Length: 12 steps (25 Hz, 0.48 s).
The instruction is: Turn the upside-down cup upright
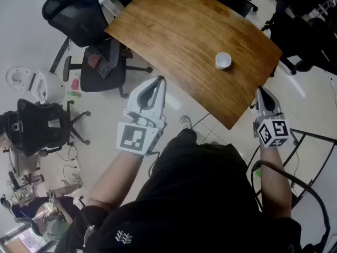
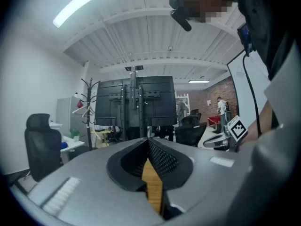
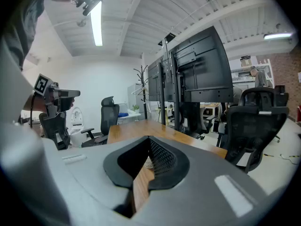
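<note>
Two grippers, both with jaws pressed together and nothing between them. The left gripper (image 1: pixel 159 81) hangs just off the near edge of the wooden table (image 1: pixel 174 30). The right gripper (image 1: pixel 261 93) sits at the table's near right corner (tips just beside the edge). The white cup (image 1: pixel 223 60) stands on the right part of the table, farther out than the right gripper and apart from it. Which end of the cup faces up cannot be told.

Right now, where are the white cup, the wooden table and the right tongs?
white cup (image 1: pixel 223 60), head view, its middle.
wooden table (image 1: pixel 174 30), head view, bare top.
right tongs (image 1: pixel 261 93), head view, closed tips.
</note>
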Each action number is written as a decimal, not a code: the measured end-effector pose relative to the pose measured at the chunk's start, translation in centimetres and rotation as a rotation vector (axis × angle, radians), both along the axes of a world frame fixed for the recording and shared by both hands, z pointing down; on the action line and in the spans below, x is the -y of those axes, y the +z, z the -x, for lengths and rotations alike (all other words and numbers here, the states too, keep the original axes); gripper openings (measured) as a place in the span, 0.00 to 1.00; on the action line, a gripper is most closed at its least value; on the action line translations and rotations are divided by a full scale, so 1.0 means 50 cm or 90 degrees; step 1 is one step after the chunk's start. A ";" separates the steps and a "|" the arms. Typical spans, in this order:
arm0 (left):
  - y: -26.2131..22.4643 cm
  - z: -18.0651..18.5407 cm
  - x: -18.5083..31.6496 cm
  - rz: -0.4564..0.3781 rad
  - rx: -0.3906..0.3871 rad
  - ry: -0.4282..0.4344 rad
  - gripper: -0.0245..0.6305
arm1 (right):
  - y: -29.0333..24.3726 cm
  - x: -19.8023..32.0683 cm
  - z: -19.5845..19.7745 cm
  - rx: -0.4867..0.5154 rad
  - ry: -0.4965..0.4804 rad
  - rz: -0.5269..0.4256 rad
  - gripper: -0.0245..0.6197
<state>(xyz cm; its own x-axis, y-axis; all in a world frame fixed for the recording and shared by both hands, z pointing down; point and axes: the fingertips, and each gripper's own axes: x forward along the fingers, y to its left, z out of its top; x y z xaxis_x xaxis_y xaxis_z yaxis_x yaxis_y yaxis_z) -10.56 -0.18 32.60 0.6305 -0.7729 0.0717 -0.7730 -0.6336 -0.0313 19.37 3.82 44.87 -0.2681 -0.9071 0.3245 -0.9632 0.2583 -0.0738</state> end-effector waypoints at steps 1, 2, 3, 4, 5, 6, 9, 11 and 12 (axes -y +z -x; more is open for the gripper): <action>0.004 -0.009 0.020 0.005 -0.003 0.014 0.04 | 0.003 0.016 0.007 -0.005 -0.001 0.006 0.04; 0.008 -0.018 0.040 0.009 -0.006 0.025 0.04 | 0.005 0.032 0.015 -0.009 -0.002 0.011 0.04; 0.013 -0.025 0.060 0.014 -0.009 0.034 0.04 | 0.008 0.047 0.021 -0.011 -0.002 0.016 0.04; 0.017 -0.030 0.080 0.018 -0.012 0.039 0.04 | 0.012 0.061 0.026 -0.010 -0.002 0.021 0.04; 0.019 -0.034 0.099 0.021 -0.015 0.040 0.04 | 0.017 0.073 0.031 -0.009 -0.001 0.026 0.04; 0.021 -0.037 0.116 0.022 -0.019 0.040 0.04 | 0.024 0.083 0.034 -0.007 -0.002 0.033 0.04; 0.029 -0.054 0.149 0.029 -0.016 0.032 0.04 | 0.058 0.112 0.029 0.000 -0.012 0.061 0.04; 0.027 -0.067 0.163 0.039 -0.020 0.022 0.04 | 0.085 0.144 0.021 0.014 -0.018 0.075 0.04; 0.017 -0.068 0.167 0.042 -0.028 0.016 0.04 | 0.096 0.163 0.022 0.021 -0.020 0.081 0.04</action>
<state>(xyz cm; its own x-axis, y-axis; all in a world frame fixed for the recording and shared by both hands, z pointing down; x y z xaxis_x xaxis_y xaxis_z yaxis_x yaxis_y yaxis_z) -7.17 -8.50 33.47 0.6535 -0.7511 0.0944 -0.7565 -0.6525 0.0449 18.28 -4.34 49.66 -0.3078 -0.8501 0.4272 -0.9515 0.2744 -0.1393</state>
